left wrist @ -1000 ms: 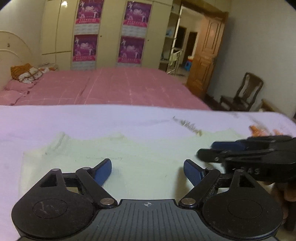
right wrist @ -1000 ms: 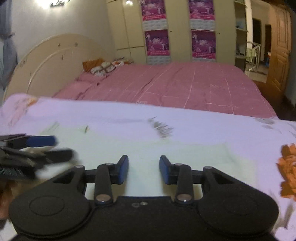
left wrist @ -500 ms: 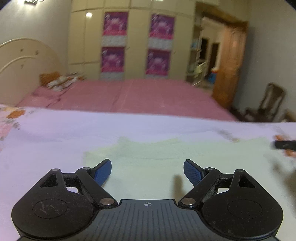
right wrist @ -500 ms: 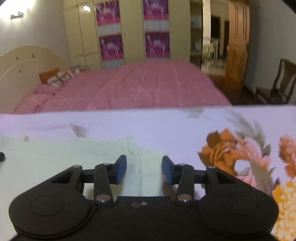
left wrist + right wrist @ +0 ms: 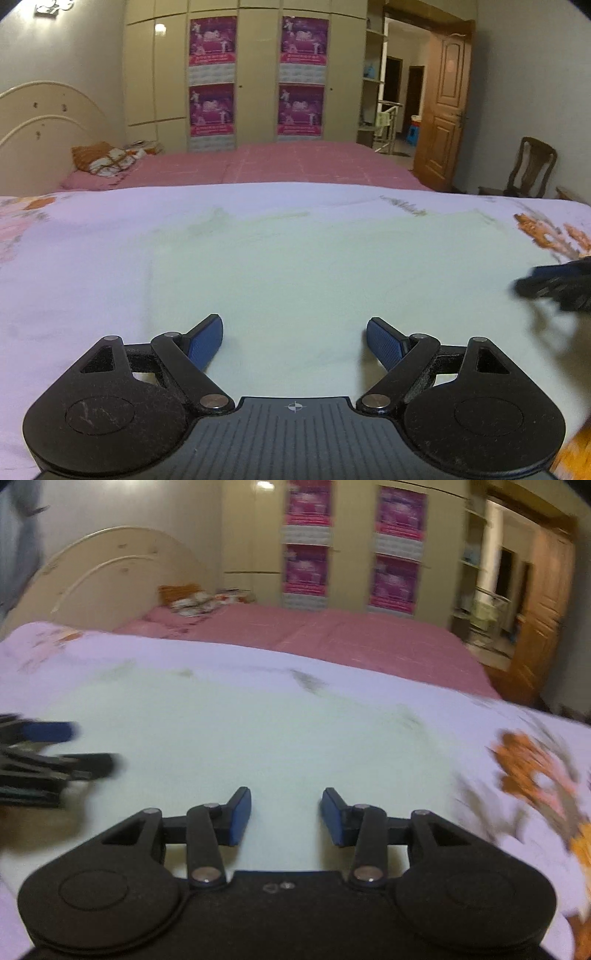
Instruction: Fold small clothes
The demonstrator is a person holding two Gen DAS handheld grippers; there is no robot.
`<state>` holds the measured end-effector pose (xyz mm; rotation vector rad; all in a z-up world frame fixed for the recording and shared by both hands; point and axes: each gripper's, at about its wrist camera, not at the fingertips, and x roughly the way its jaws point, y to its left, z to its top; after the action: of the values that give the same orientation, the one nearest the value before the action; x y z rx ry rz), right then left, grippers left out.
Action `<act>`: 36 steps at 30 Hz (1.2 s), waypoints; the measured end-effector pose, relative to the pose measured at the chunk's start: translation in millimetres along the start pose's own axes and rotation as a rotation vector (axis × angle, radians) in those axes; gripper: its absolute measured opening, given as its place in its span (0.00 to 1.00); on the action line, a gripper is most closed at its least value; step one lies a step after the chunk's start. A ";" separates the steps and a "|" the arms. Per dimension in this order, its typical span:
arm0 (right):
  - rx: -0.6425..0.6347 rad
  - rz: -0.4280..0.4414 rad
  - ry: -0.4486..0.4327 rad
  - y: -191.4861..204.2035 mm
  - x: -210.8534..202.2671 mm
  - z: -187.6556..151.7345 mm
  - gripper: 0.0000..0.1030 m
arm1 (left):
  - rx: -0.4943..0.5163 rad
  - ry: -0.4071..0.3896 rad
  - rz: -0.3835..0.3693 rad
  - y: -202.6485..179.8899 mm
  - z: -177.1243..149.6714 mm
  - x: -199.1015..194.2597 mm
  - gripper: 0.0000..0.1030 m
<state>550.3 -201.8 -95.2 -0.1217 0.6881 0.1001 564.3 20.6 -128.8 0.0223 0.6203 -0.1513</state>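
Observation:
A pale green garment (image 5: 314,266) lies spread flat on a lilac floral sheet (image 5: 74,266). My left gripper (image 5: 295,332) hovers open over the garment's near part, blue pads wide apart with nothing between them. In the left wrist view my right gripper (image 5: 554,284) shows blurred at the right edge. In the right wrist view my right gripper (image 5: 286,808) hangs over the same garment (image 5: 240,746). Its pads stand a moderate gap apart with only cloth seen below. My left gripper (image 5: 55,753) appears blurred at the left edge there.
Orange flower prints (image 5: 535,771) mark the sheet to the right of the garment. Behind lies a pink bed (image 5: 277,162) with a cream headboard (image 5: 40,122), a wardrobe with purple posters (image 5: 212,74), a wooden door (image 5: 443,103) and a chair (image 5: 532,166).
The left gripper slid left along the garment, away from the right gripper. The right gripper swung out to the garment's right edge, then came back over the cloth. Jaw gaps look unchanged.

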 end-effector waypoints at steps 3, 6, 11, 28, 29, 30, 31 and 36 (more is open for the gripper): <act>0.037 -0.017 0.004 -21.4 -10.7 -10.9 0.37 | 0.020 0.013 0.039 6.7 -4.2 -12.0 0.82; 0.006 -0.014 -0.017 -5.7 -29.1 -11.6 0.41 | -0.005 0.004 0.046 -2.3 -2.4 -34.2 0.82; -0.079 0.112 -0.040 39.2 -62.1 -29.6 0.40 | -0.024 0.010 -0.031 -36.3 -19.6 -59.7 0.82; -0.024 -0.047 0.063 11.8 -89.5 -80.4 0.40 | -0.051 0.067 0.068 -8.3 -65.2 -89.1 0.82; -0.001 -0.053 0.069 1.7 -91.7 -84.2 0.36 | -0.052 0.068 0.068 -3.6 -65.3 -89.2 0.82; 0.010 -0.055 0.071 -3.6 -94.2 -88.1 0.33 | -0.054 0.067 0.065 -2.4 -66.0 -89.5 0.82; 0.011 -0.056 0.072 -5.7 -95.0 -90.8 0.32 | -0.052 0.070 0.065 -2.1 -65.2 -88.5 0.82; 0.032 -0.058 0.051 0.1 -101.7 -84.0 0.31 | -0.034 0.058 0.104 -7.5 -53.2 -93.0 0.82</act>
<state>419.5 -219.1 -94.7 -0.1139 0.7358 0.0300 457.8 29.2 -117.9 0.0256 0.6783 -0.0398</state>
